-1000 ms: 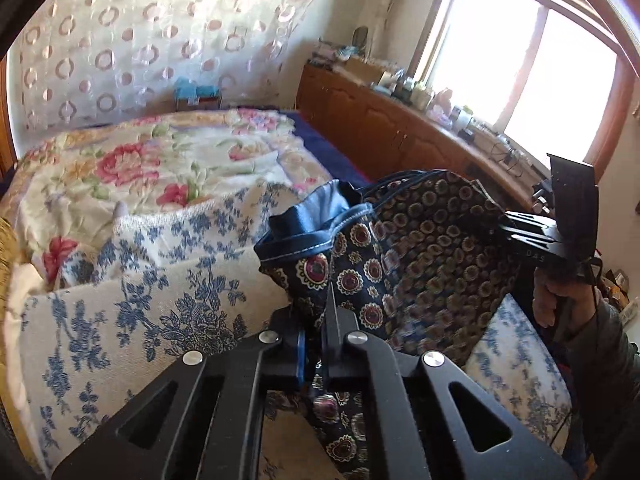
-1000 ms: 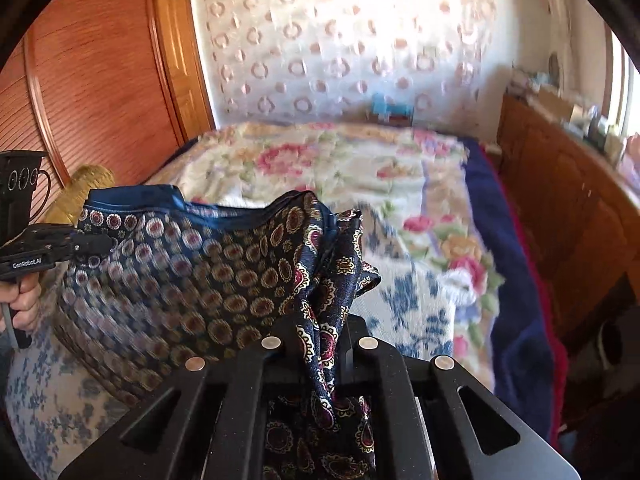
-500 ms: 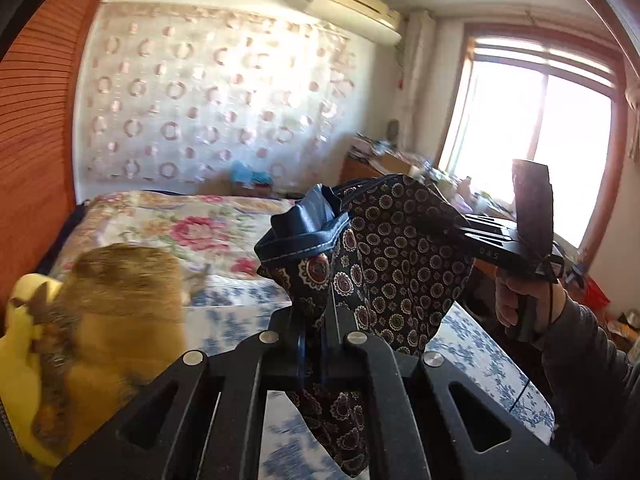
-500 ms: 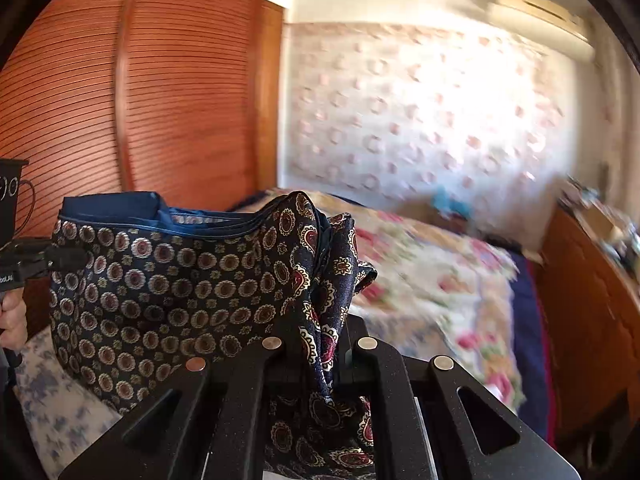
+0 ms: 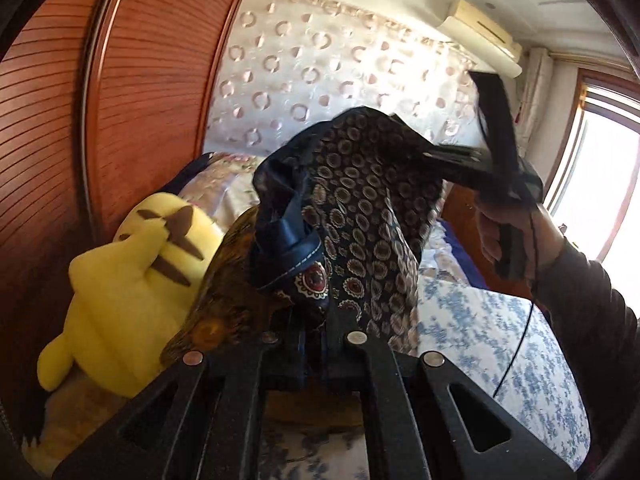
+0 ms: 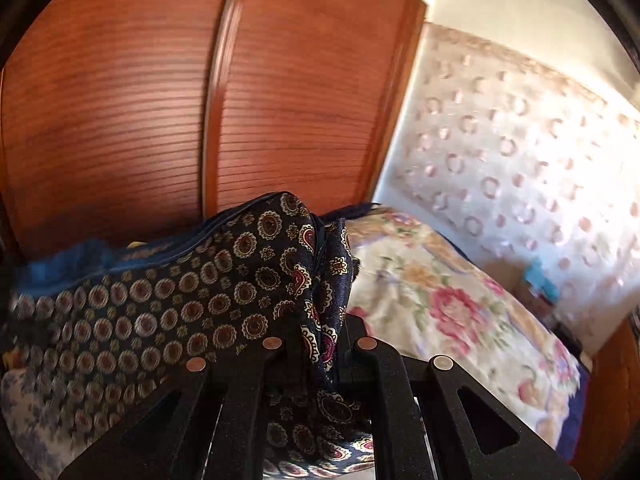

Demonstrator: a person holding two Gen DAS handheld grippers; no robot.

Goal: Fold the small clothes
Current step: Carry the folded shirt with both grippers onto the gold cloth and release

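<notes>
Left gripper (image 5: 316,332), at 6 o'clock in the left wrist view: jaws pressed together, pinching the blue-banded waist edge of the dark navy satin shorts with a gold-and-red medallion print (image 5: 360,208). Right gripper (image 6: 316,354), at 6 o'clock in its own view: likewise clamped on a bunched corner of the shorts (image 6: 168,304). The garment hangs in the air, spread between the two tools, probably so that it falls flat before being laid down for folding.

Only the left wrist view shows the right gripper (image 5: 444,160) from outside at 2 o'clock, with the hand (image 5: 500,232) on its grip, and the yellow plush toy (image 5: 132,280) at 9 o'clock. Only the right wrist view shows the cream quilt with pink flowers (image 6: 460,308) at 4 o'clock. Beyond stands the reddish slatted wooden wardrobe (image 6: 160,100).
</notes>
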